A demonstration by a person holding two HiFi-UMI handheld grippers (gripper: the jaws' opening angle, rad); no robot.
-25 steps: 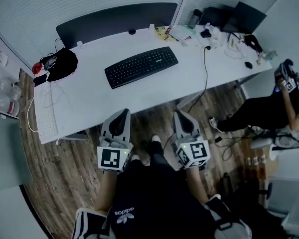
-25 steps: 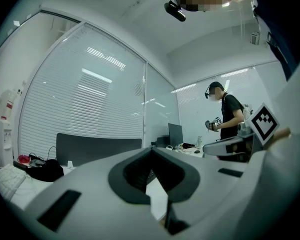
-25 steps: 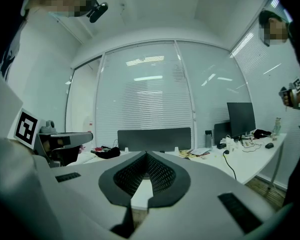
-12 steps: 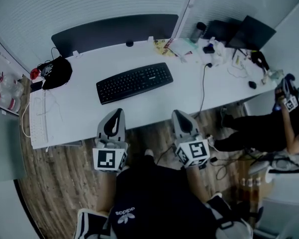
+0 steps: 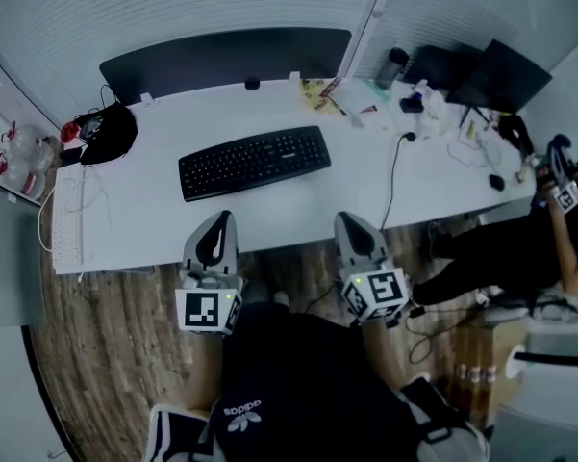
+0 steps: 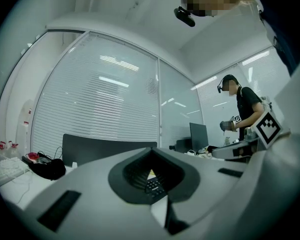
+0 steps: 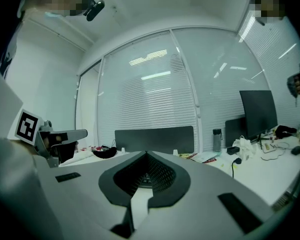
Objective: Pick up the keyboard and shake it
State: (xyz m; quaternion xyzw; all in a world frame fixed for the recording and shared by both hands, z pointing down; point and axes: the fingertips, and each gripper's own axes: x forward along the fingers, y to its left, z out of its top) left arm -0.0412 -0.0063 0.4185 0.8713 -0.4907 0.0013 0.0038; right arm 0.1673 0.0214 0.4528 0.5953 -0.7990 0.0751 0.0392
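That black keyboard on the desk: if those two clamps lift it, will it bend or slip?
The black keyboard looks like a long, rigid slab, so it probably stays stiff, though held at one end it would likely tip. It lies flat on the white desk, so getting under an edge may be awkward. Being thin plastic, it is probably light.

Desk (image 5: 154,219): it runs across in front of me, with a panel (image 5: 221,61) standing along its far edge.
Keyboard (image 5: 255,161): on the desk near the middle, ahead of both my tongs.
My tongs: left tongs (image 5: 221,219) and right tongs (image 5: 350,223) side by side at the desk's near edge, apart from the keyboard.
Bag (image 5: 108,131): on the far left corner.
Second keyboard (image 5: 67,221): on the left end, nearer me than the bag.
Bottle (image 5: 392,65) and monitor (image 5: 500,73): at the far right.
Cable (image 5: 394,176): on the desk, right of the keyboard.
Other person (image 5: 519,239): beyond the desk's right end.
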